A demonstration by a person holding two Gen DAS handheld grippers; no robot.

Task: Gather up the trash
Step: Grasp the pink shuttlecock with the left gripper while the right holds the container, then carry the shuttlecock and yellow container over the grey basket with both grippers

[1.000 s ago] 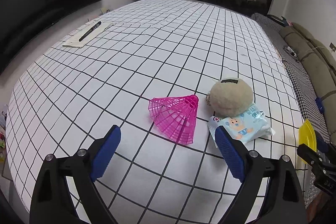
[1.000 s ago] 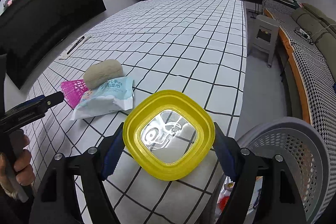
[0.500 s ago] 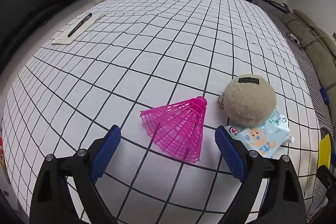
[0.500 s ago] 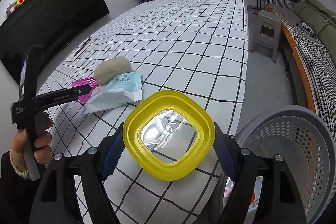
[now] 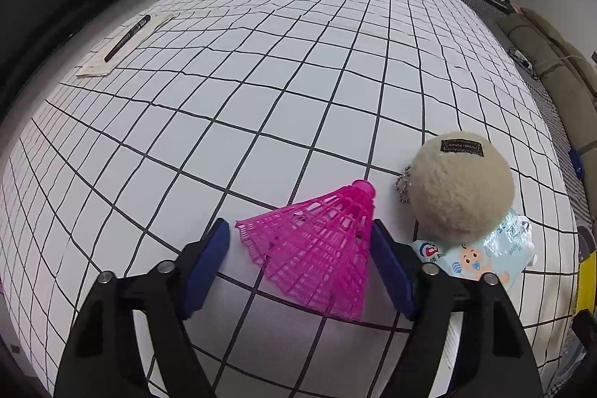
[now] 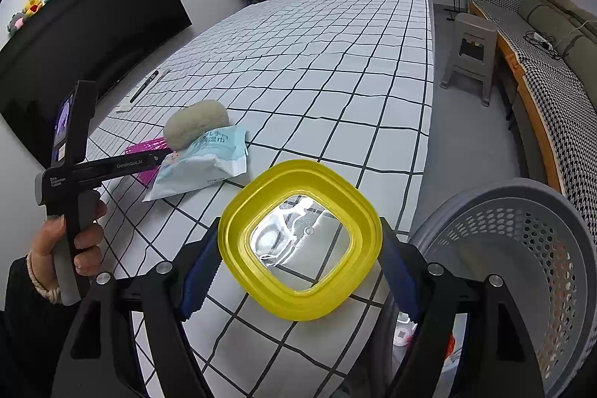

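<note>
Bench (image 5: 283, 69) under white black-grid cloth. Pink shuttlecock (image 5: 321, 248) lies on it between the left tongs (image 5: 298, 241), jaws closing, right pad touching the skirt, left pad just apart. Beige plush ball (image 5: 462, 189) beside, atop wipes pack (image 5: 481, 260). Right tongs (image 6: 298, 248) clamped on yellow container (image 6: 238, 241) beside grey basket (image 6: 522, 234).

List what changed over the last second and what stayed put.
The left tongs moved in over the pink shuttlecock, now between their closing jaws; a gap shows at one pad. The right tongs kept hold of the yellow lid. Plush ball and wipes pack stayed.
</note>
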